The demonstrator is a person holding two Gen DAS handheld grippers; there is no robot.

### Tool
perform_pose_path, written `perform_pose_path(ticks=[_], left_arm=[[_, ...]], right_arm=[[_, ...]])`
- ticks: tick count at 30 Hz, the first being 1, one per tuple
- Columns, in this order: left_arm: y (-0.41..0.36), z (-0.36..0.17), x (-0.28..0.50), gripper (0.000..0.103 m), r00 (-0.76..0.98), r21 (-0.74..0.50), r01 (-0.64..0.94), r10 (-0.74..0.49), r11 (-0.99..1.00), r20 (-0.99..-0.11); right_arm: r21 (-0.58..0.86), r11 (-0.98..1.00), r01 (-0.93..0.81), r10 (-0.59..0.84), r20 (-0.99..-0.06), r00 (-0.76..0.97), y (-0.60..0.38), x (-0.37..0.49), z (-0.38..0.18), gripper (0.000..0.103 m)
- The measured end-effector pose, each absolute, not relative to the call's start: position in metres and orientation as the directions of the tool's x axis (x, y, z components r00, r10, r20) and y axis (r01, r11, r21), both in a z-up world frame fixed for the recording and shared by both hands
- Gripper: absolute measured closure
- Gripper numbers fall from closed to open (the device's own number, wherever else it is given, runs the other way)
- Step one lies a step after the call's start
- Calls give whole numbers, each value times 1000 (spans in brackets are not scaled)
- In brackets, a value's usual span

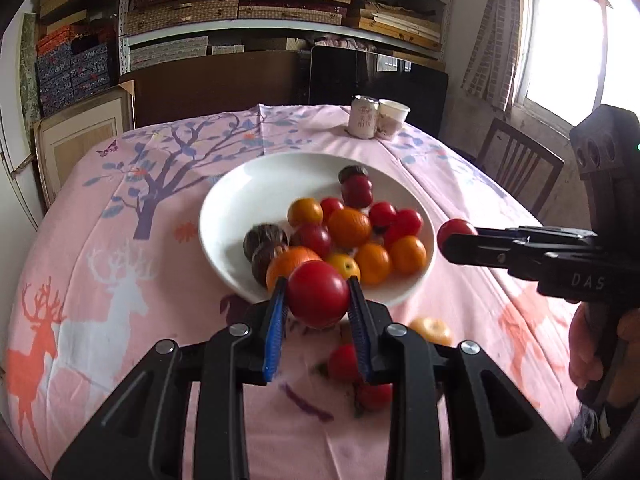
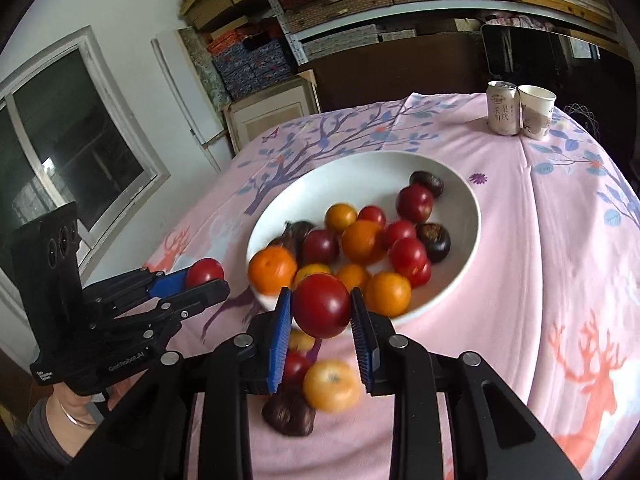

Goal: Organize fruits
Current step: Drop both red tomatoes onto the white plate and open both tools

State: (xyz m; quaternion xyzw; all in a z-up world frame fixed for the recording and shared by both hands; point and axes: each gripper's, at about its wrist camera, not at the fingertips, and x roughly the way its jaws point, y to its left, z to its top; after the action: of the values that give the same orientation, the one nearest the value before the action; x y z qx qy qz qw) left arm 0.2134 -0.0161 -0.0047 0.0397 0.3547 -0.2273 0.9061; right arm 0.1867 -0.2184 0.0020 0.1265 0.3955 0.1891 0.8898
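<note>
Left wrist view: left gripper (image 1: 318, 296) clamps a red tomato (image 1: 319, 294) just before the near rim of the white bowl (image 1: 224, 204). The bowl already holds many red and orange fruits plus dark chestnut-like pieces. Loose fruit (image 1: 431, 330) lies on the pink tablecloth (image 1: 120, 240) below, partly hidden by the fingers and blurred.

Right wrist view: right gripper (image 2: 322, 306) pinches a second red tomato (image 2: 322, 305) at the bowl's edge. An orange tomato (image 2: 331, 385), a dark piece (image 2: 289, 414) and others wait underneath. Judged mostly done; exact count left unclear.
</note>
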Motion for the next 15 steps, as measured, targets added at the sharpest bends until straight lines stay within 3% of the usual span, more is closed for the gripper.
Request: perform_pose_path(ticks=[5, 7, 9, 10, 13, 15], left_arm=[[-38, -8, 279, 72, 643, -74, 366, -309, 928, -701], [-39, -12, 294, 54, 645, -80, 331, -288, 940, -708], [-34, -11, 293, 39, 666, -98, 302, -283, 948, -691], [-30, -9, 288, 32, 675, -117, 299, -297, 947, -675], [-20, -9, 260, 20, 690, -127, 315, -319, 941, -649], [-18, -16, 235, 15, 684, -108, 348, -331, 931, -650]], right_arm=[[404, 901, -161, 414, -685, 599, -214, 257, -12, 73], [410, 903, -131, 401, -692, 600, -216, 273, -16, 67], [428, 898, -101, 393, -680, 619, -221, 271, -17, 48], [443, 890, -105, 404, -662, 632, -225, 264, -16, 45], [445, 885, -138, 421, -636, 646, -234, 237, -20, 42], [465, 872, -152, 442, -615, 652, -242, 211, -28, 34]])
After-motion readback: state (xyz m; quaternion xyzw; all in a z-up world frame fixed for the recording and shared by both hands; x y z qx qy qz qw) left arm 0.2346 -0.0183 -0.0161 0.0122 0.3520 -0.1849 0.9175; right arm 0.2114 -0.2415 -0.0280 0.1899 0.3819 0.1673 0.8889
